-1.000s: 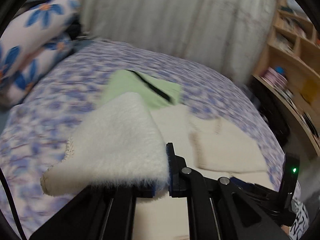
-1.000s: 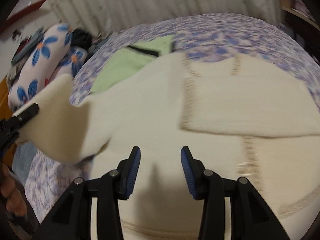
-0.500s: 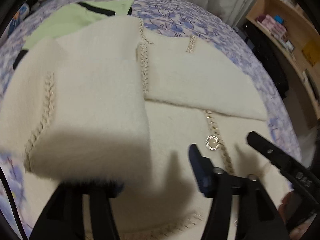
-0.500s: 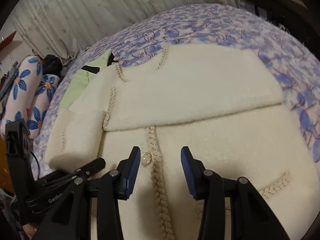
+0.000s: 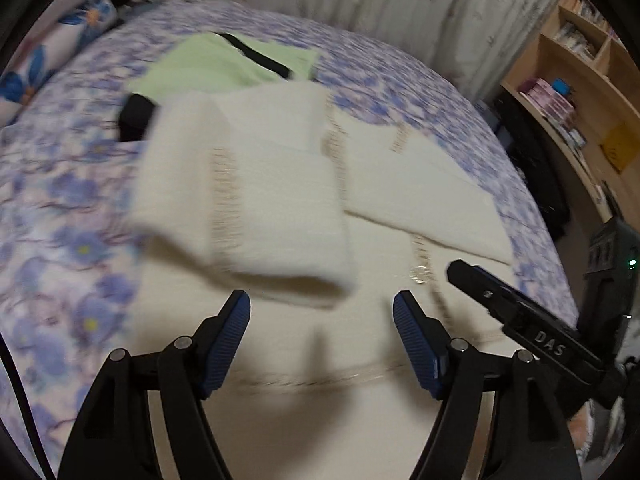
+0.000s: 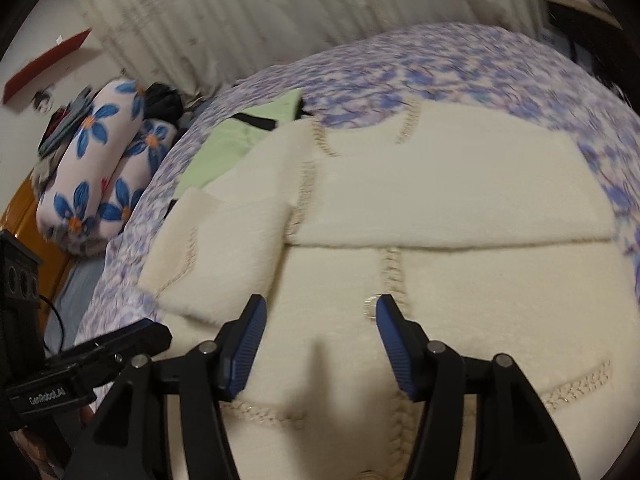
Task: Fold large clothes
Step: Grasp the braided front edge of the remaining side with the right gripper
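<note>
Step in hand: I judge both sleeves are folded in; the bottom-to-top fold of the body is not yet done.
Garment: the cream fuzzy knit cardigan with braided beige trim (image 6: 460,280) lies flat, front up, on the bed with the purple floral sheet (image 5: 60,240), its far corner overlapping a pale green garment with a black band (image 5: 224,64).
Left sleeve: the folded cream sleeve (image 5: 244,208) lies across the chest, just ahead of my left gripper (image 5: 322,340).
Right sleeve: the other sleeve (image 6: 460,188) lies flat across the upper body.
Left gripper: fingers spread wide, nothing between them, hanging over the lower body of the cardigan.
Right gripper: my right gripper (image 6: 318,340) also has its fingers apart and empty, with the round metal button (image 6: 370,306) just beside its right fingertip.
Next move: I expect to drop both grippers to the hem corners, near the bottom edge of my views, and pinch through both layers.
Risk: the thick pile may slip out of a shallow pinch.
</note>
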`<state>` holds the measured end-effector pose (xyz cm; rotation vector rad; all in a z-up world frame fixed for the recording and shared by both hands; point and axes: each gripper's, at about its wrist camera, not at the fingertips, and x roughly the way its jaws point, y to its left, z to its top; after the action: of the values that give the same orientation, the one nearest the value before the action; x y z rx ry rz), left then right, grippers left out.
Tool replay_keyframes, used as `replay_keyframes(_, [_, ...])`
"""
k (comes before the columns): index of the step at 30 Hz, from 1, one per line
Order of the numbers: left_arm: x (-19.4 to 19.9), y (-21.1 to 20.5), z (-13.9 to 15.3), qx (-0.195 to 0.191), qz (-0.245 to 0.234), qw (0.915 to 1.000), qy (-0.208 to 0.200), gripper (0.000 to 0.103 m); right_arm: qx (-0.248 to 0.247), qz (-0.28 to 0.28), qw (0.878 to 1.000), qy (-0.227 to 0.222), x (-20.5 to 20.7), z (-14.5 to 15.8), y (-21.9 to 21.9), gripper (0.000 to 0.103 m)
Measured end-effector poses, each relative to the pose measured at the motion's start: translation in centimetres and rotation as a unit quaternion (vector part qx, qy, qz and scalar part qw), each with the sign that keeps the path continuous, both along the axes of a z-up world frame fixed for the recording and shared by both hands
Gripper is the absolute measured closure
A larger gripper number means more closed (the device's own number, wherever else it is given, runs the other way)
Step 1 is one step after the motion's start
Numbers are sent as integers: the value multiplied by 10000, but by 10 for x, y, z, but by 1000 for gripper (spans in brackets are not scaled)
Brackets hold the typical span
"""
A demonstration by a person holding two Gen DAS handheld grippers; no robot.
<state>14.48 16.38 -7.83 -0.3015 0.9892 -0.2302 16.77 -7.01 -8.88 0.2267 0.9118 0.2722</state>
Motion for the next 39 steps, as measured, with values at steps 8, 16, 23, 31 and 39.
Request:
replay_keyframes(8, [-26, 44, -13, 126, 503, 9986, 31, 30, -961, 1045, 9899, 12, 4, -8, 75, 44])
replay_keyframes(16, [-33, 77, -31, -31, 729, 9971, 208, 30, -2390, 1916, 9515, -273, 12, -30, 157, 44])
replay_keyframes(23, [-42, 87, -33, -30, 780, 9968, 197, 30, -2775, 1935, 9408, -226, 47, -23, 178, 92])
replay_keyframes(31, [-47, 88, -23, -11, 811, 9967, 16, 30, -846, 424, 9859, -1383, 77, 108, 72, 95])
replay_keyframes(39, [-37, 71, -27, 97, 570, 9983, 92, 30, -764, -1039, 9898, 604, 87, 12, -77, 77])
